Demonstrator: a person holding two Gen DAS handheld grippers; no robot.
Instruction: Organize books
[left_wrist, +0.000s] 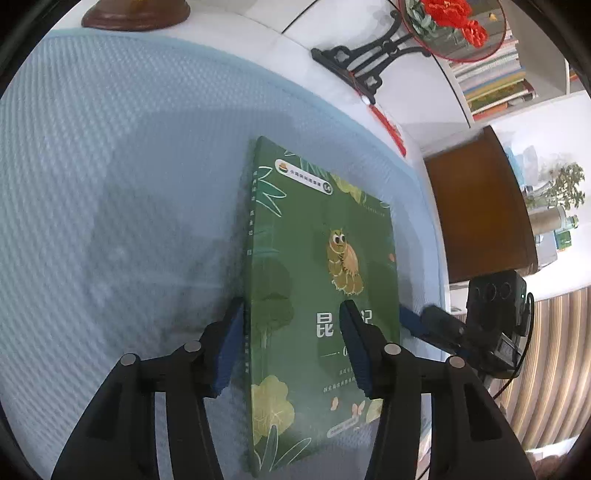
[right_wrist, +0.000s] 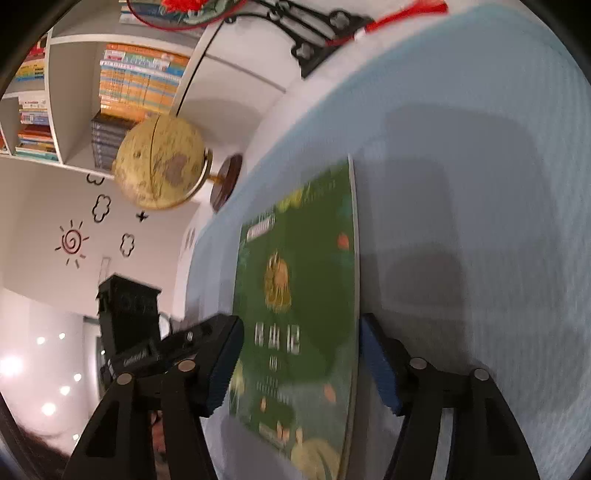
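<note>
I see the green insect book (left_wrist: 317, 295) lying flat on the pale blue textured mat (left_wrist: 110, 184), cover up. My left gripper (left_wrist: 291, 347) straddles its spine edge, one blue pad (left_wrist: 229, 350) beside the spine, the other over the cover; whether they pinch I cannot tell. My right gripper (right_wrist: 303, 365) straddles the opposite, page edge in a blurred view, jaws apart, not pressing. A yellow globe (right_wrist: 159, 162) stands behind the mat

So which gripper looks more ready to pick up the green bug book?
Probably the left gripper: its jaws straddle the green book's spine edge closely. The right gripper stands wider around the page edge.
</note>
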